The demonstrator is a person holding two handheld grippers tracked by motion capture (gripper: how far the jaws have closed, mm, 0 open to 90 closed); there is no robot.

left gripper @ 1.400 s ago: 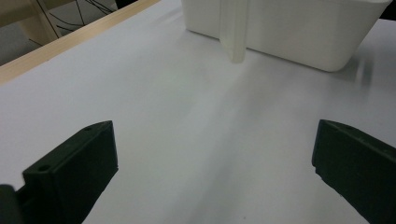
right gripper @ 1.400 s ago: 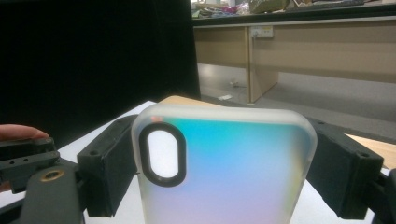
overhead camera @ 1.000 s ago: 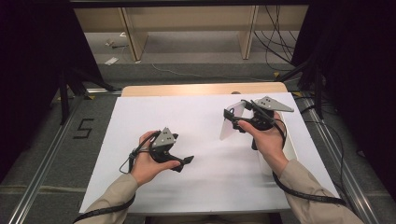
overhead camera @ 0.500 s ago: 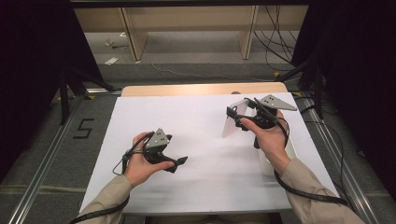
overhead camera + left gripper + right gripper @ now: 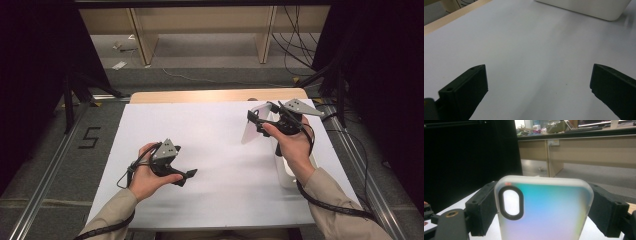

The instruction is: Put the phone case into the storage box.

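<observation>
Left side: the left gripper is sitting low over the counter, near its front edge, cradled in the person's left hand. In the left gripper view its two black jaws are standing wide apart with bare white surface between them, so it is released and grasping nothing. A cable is looping from it beside the wrist. Ahead of those jaws, at the top of that view, the rounded edge of a white box is lying on the counter, well apart from the jaws.

Middle: the white counter surface is lying bare between the two hands, with a strip of light wood running along its far edge.

Right side: the right gripper is being held up above the counter in the right hand, the grey plate on top of it facing the camera. It is grasping a phone case: in the right gripper view the jaws are pressing on both long sides of the case, which is standing upright between them, frosted and translucent, with an oval camera cutout near its upper left corner. In the high view the phone case is showing as a pale tilted panel at the tip of the gripper, off the counter, toward the far right corner. The white box is resting just under the right forearm.
</observation>
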